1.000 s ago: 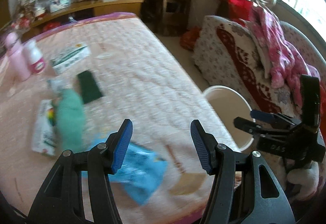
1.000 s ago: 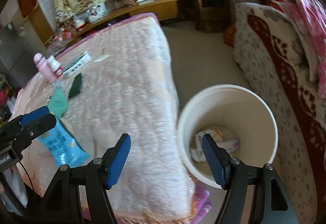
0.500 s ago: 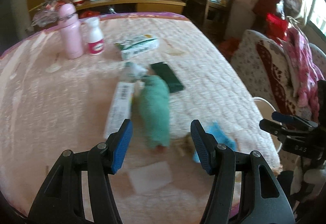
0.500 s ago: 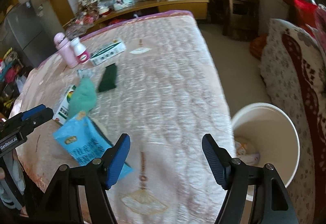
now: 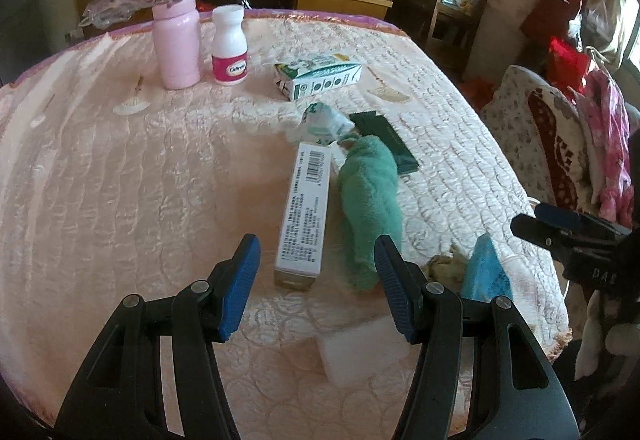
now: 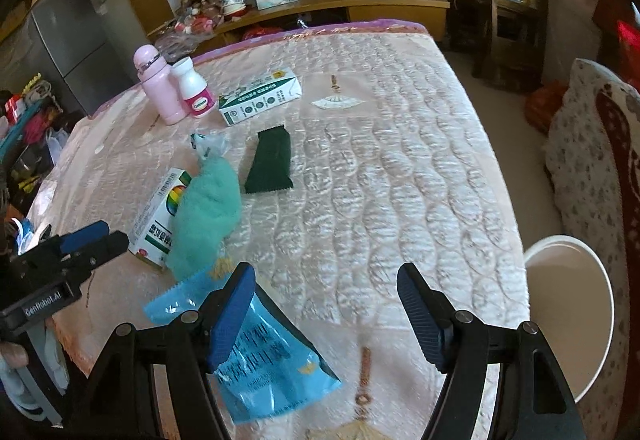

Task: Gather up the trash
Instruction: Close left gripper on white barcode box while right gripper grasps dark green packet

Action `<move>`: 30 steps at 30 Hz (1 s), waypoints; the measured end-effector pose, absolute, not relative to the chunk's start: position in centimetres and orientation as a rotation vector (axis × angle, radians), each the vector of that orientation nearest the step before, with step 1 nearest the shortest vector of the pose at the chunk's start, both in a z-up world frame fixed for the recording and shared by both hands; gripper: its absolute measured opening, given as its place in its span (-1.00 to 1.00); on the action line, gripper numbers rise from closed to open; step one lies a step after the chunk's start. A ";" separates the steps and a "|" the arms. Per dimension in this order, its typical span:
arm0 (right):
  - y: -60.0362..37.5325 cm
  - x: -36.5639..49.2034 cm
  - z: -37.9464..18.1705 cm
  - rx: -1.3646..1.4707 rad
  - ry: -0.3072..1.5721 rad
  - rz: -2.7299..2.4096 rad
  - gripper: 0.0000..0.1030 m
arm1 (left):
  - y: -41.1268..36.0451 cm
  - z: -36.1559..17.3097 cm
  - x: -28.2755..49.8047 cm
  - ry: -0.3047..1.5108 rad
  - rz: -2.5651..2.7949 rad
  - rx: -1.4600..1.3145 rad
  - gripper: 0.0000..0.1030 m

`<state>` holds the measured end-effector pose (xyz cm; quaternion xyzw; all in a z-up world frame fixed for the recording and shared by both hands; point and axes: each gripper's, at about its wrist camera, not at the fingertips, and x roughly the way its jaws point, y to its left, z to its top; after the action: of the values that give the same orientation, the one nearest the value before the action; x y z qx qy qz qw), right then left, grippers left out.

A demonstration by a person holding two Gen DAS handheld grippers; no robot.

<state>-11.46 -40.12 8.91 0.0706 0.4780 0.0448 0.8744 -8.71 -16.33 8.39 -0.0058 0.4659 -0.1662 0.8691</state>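
**Both tongs empty over the quilted bed**

My left tongs (image 5: 316, 280) stand apart, nothing between them; likewise my right tongs (image 6: 324, 316). Landmark: green towel (image 5: 370, 196). Nearest me, the blue wrapper (image 6: 256, 356) lies just in front of it. White box (image 5: 306, 208) touches its left side. Dark green packet (image 6: 270, 162) sits right of it, crumpled wrapper (image 5: 324, 120) at its far end. White bin (image 6: 568, 320) stands well right, off the bed (image 5: 120, 180).
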 end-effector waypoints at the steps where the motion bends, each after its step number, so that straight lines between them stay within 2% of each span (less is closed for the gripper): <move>1: -40.0 -11.0 8.8 0.146 1.002 0.096 0.38 | -16.3 8.2 -8.6 0.981 -0.348 -0.010 0.13; 22: -37.9 -5.6 8.0 0.145 1.035 0.140 0.40 | -17.1 4.1 -3.2 1.063 -0.291 0.014 0.10; 23: -37.8 -5.1 7.9 0.139 1.037 0.137 0.40 | -17.1 3.8 -2.9 1.073 -0.299 0.000 0.03; 25: -37.6 -4.3 7.7 0.126 1.037 0.132 0.40 | -16.8 3.5 -2.6 1.094 -0.317 -0.032 -0.49; 30: -37.1 -1.7 6.6 0.111 1.062 0.124 0.40 | -15.2 3.9 -2.4 1.090 -0.299 -0.052 -0.49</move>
<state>-1.67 -37.15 6.57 0.0527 0.5056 0.0592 0.8591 -2.37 -15.22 3.87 -0.0247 0.5163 -0.1415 0.8443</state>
